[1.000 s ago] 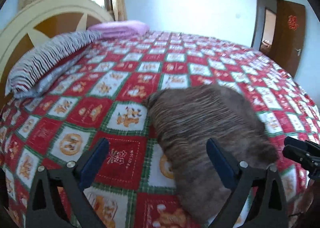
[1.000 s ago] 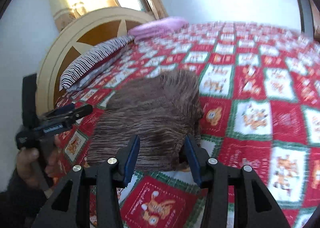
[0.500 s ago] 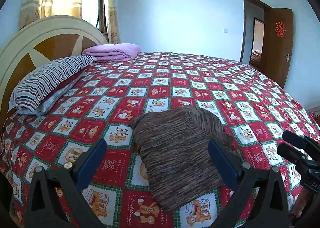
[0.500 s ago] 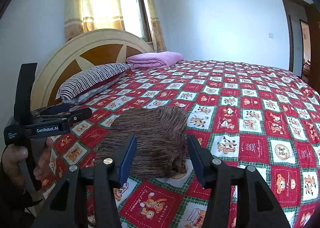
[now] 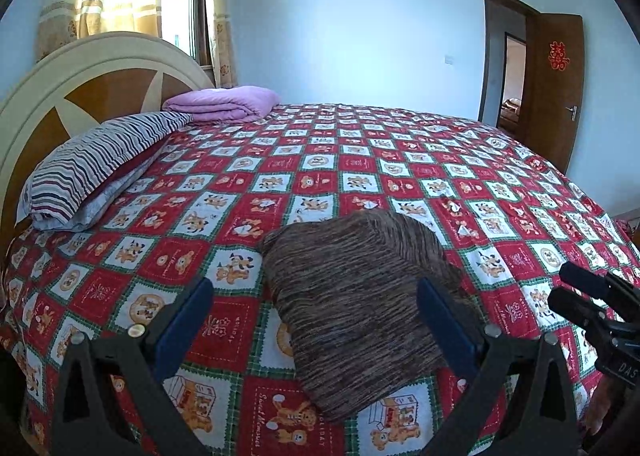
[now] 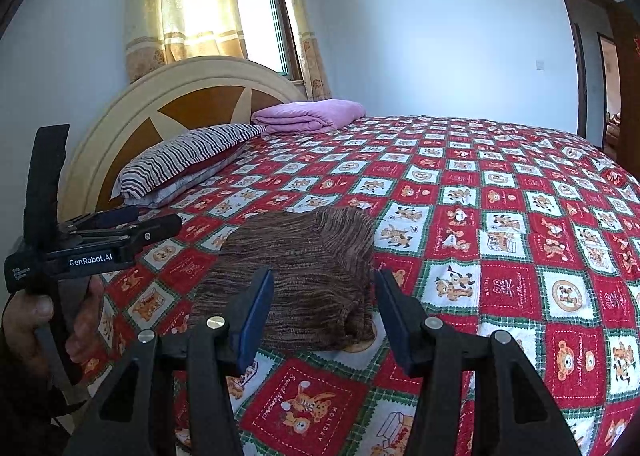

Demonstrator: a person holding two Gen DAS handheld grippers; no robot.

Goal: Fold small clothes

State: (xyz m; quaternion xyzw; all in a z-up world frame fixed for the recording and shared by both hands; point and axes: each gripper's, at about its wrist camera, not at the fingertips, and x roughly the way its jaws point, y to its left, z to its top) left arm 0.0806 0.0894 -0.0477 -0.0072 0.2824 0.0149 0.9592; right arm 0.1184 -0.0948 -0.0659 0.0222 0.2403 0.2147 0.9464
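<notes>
Left wrist view has the brown knit garment lying folded into a compact block near the bed's near edge, nothing touching it. The left gripper hangs above it with its fingers spread wide, holding nothing; the right gripper is spread and empty too. My guess is the fold's basically done, so both are held clear to avoid snagging it. Striped pillow and folded purple blanket sit by the headboard edge, well apart.
</notes>
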